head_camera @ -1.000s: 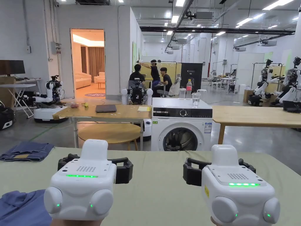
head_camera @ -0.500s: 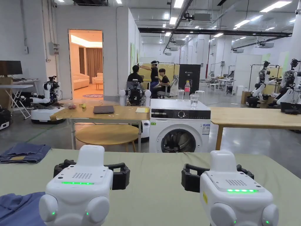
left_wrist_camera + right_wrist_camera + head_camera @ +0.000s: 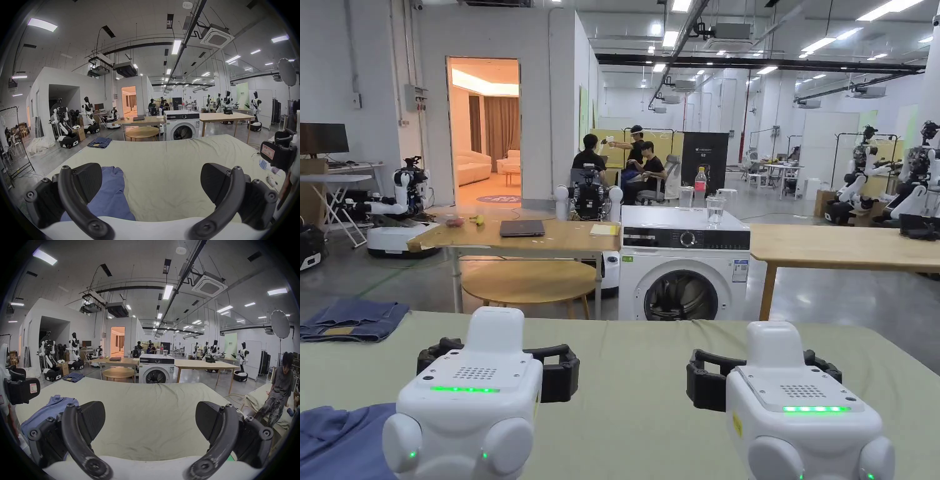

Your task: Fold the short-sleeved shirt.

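At the bottom of my head view I hold the left gripper (image 3: 499,369) and the right gripper (image 3: 759,378) side by side above the pale green bed cover (image 3: 637,369), and each gripper view shows its own jaws spread wide with nothing between them. The blue short-sleeved shirt (image 3: 112,193) lies crumpled on the cover in the lower left of the frame, just under my left gripper's left jaw and untouched by either tool. Farther back, folded jeans (image 3: 355,320) sit at the cover's far left corner, and beyond the bed, mid-frame, stands a white washing machine (image 3: 682,265) between wooden tables (image 3: 837,247).
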